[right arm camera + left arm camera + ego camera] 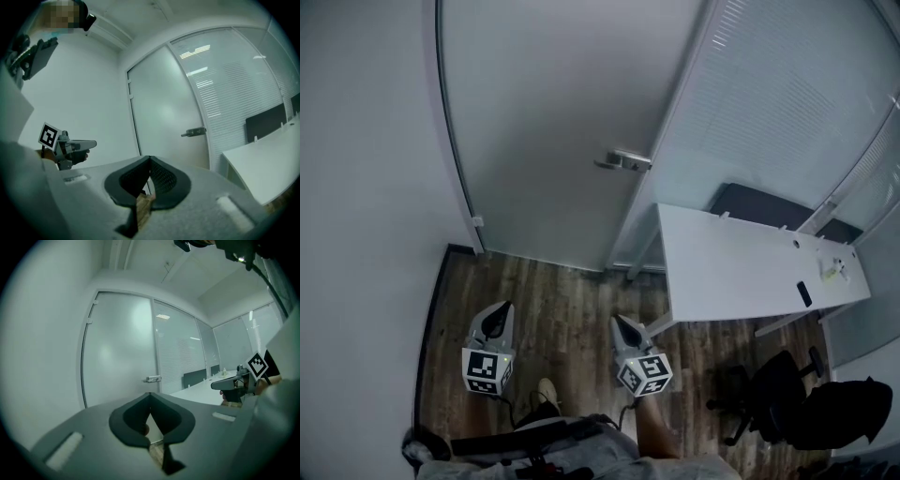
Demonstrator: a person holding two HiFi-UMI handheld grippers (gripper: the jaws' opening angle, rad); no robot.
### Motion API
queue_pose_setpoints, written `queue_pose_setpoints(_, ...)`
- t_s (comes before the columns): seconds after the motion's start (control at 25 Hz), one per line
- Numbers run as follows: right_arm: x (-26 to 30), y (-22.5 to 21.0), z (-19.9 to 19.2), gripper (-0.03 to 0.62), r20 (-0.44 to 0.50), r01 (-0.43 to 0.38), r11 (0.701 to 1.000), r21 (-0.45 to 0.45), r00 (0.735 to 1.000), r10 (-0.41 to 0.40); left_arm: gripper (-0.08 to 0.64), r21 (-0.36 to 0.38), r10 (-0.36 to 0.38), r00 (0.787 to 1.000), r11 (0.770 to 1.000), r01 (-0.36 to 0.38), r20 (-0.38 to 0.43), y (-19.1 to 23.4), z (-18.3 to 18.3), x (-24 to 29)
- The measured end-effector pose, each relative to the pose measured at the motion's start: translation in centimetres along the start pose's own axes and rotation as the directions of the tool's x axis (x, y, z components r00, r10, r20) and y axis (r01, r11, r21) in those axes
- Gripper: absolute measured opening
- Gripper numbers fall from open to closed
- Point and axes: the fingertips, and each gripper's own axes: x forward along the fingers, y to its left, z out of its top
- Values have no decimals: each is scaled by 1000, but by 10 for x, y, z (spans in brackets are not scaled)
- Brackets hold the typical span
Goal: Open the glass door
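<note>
- Glass door (544,141): frosted, full-height, seen shut in its frame straight ahead, between a plain wall on the left and a blinded glass partition on the right. Nothing of the task is judged done.
- White worktop (741,272): set right of the door along the partition; not involved.
- Left gripper (497,317) and right gripper (622,326): both clenched with nothing held, pointed toward the door, well apart from it, over the wood floor.
- Lever handle (623,161): metal, level, mounted at the door's right edge, untouched. Left to do: handle to be reached and pressed, door to be swung open.
</note>
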Motion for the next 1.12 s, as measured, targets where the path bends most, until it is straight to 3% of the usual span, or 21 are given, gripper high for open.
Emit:
queue_pose_setpoints(0.52, 68, -19, 5, 2, -1, 73, 997, 16, 997, -73, 3, 6, -87, 996, 996, 87, 0, 44, -4, 78)
queue_pose_setpoints(1.12, 163, -122, 31, 2, 22, 172, 983, 56, 985, -174, 3, 31, -182, 983, 983, 182, -26, 68, 13, 237)
